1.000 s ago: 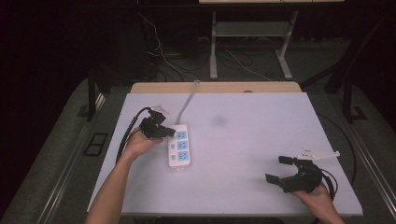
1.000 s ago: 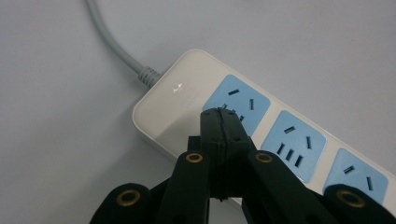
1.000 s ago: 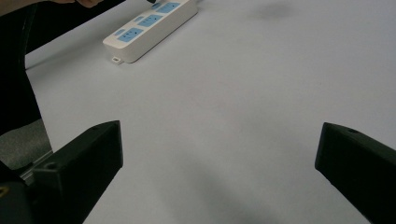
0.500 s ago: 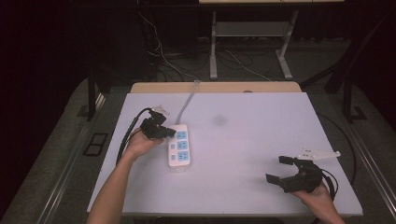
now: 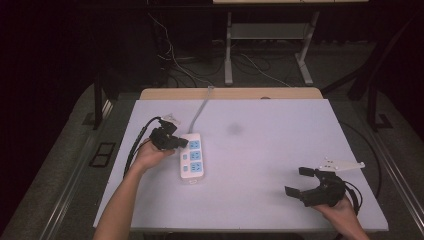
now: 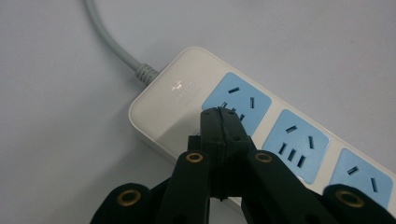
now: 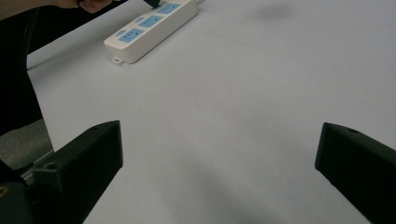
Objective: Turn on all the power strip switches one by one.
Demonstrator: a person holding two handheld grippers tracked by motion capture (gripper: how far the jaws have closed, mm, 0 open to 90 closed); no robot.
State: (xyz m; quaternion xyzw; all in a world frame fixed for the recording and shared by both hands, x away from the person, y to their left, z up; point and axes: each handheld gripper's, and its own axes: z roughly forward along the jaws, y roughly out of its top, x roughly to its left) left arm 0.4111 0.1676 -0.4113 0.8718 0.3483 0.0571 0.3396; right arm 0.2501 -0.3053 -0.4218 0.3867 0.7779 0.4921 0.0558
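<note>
A white power strip (image 5: pixel 192 158) with three blue socket faces lies on the white table (image 5: pixel 260 145), its grey cable (image 5: pixel 201 110) running off the far edge. My left gripper (image 5: pixel 183 143) is shut with nothing between its jaws, and its tip rests over the strip's top end. In the left gripper view the closed tip (image 6: pixel 219 122) sits at the first blue socket (image 6: pixel 237 101) of the power strip (image 6: pixel 173 100). My right gripper (image 5: pixel 299 181) stands open at the near right of the table, well apart from the strip (image 7: pixel 150 29). Its jaws hold nothing.
A wooden strip (image 5: pixel 230 93) borders the table's far edge. Beyond it lie floor cables and a metal stand's legs (image 5: pixel 228 55). Dark floor surrounds the table. A faint grey smudge (image 5: pixel 234 129) marks the table's middle.
</note>
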